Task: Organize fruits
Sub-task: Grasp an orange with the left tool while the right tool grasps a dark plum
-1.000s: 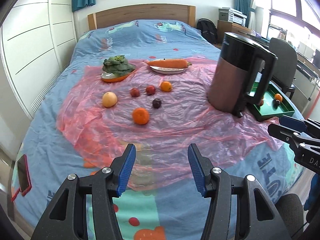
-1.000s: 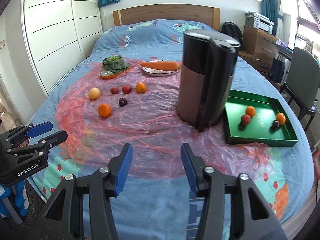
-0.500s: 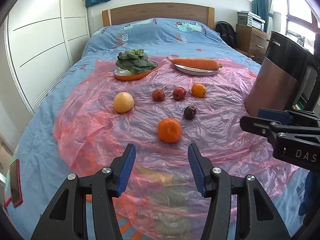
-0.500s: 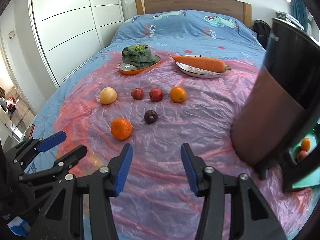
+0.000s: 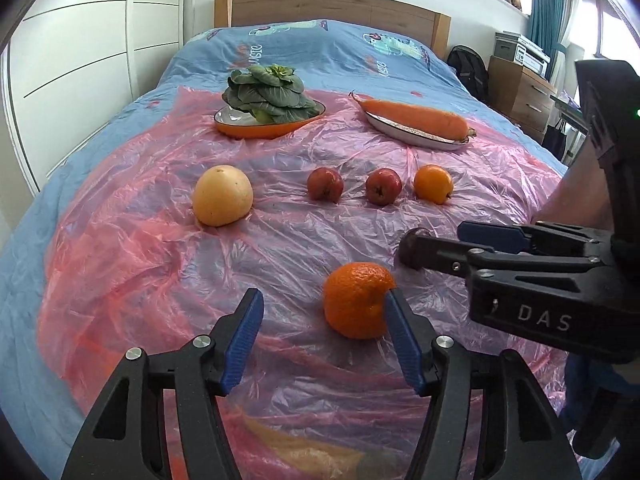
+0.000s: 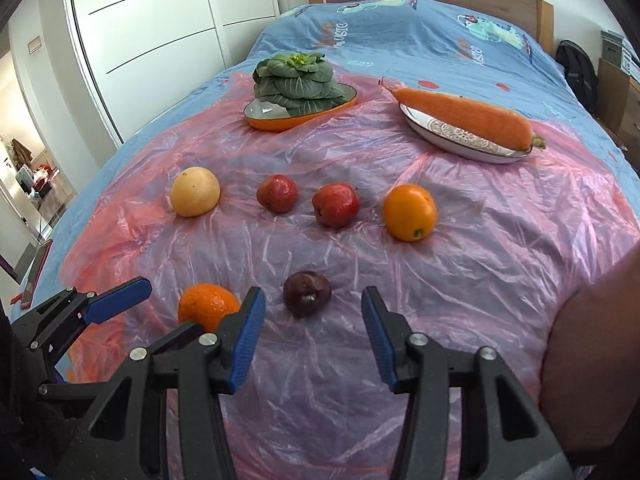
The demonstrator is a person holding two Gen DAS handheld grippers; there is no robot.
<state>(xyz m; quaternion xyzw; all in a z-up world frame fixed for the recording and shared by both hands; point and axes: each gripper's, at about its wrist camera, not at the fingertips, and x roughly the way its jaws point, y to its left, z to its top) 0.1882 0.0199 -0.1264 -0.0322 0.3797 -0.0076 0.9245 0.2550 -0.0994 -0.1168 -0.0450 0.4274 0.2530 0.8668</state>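
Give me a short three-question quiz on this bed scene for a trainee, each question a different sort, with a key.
1. True or false: the right gripper is shut on the dark plum.
2. Which fruit lies nearest the left gripper? A) the pale grapefruit B) the mandarin C) the small orange
3. Fill in: the carrot lies on a ____ dish, and the leafy greens sit on an ____ one.

Key
1. False: its jaws are apart and the plum lies ahead of them on the pink plastic sheet.
2. B
3. white; orange
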